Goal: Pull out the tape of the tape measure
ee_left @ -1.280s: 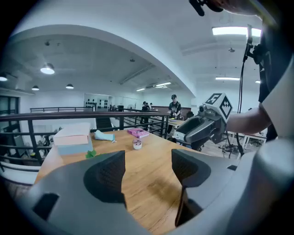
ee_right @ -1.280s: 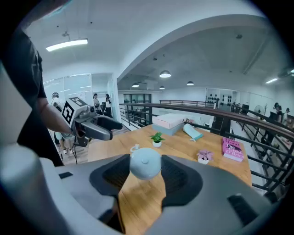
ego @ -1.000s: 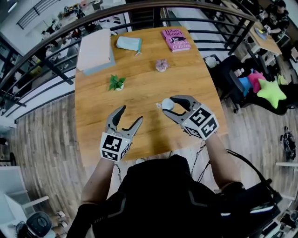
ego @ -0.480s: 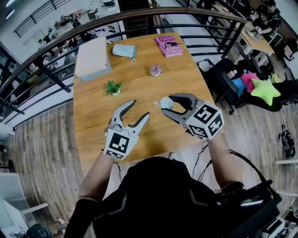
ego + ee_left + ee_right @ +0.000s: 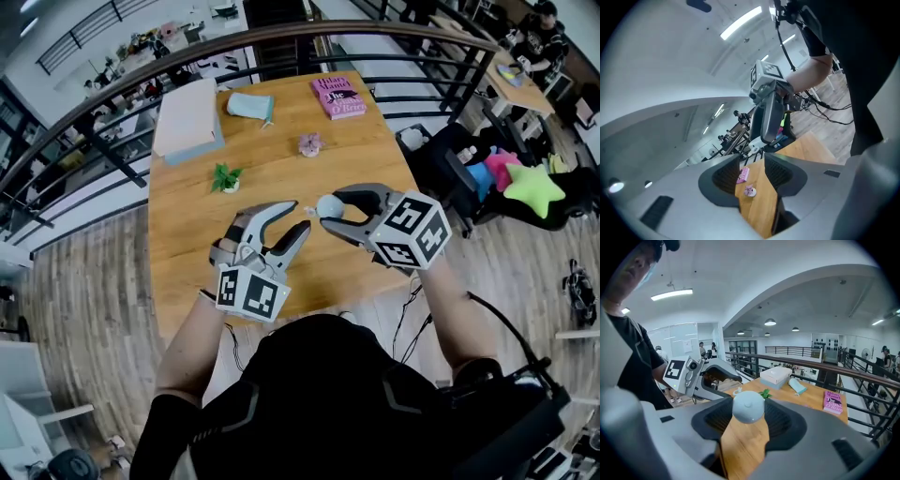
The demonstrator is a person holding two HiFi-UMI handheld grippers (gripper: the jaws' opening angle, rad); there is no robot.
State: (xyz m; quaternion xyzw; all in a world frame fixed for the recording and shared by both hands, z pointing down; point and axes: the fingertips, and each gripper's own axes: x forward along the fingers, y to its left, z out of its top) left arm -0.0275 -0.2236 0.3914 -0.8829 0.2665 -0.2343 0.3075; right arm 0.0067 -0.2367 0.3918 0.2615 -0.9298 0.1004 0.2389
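Observation:
A small round pale-blue tape measure (image 5: pixel 328 204) is held above the wooden table (image 5: pixel 370 150), with my right gripper (image 5: pixel 329 207) shut on it. In the right gripper view the tape measure (image 5: pixel 748 408) sits pinched between the two pads. My left gripper (image 5: pixel 300 216) is just left of it, tips pointing at it and a short gap away. Its jaws are closing, and in the left gripper view nothing lies between the left gripper's (image 5: pixel 753 171) jaws. A small white tab (image 5: pixel 736 391) shows beneath the left gripper's fingers (image 5: pixel 731 377); I cannot tell whether they touch it.
At the table's far end lie a pink book (image 5: pixel 337 97), a light-blue pouch (image 5: pixel 249 106) and a white box (image 5: pixel 190 117). A small green plant (image 5: pixel 225 176) and a pink flower ornament (image 5: pixel 310 144) stand mid-table. A curved railing (image 5: pixel 112 70) rings the table.
My left gripper has moved up and right toward the tape measure, and its jaws have narrowed. The right gripper has kept its hold and shifted slightly toward the table's middle.

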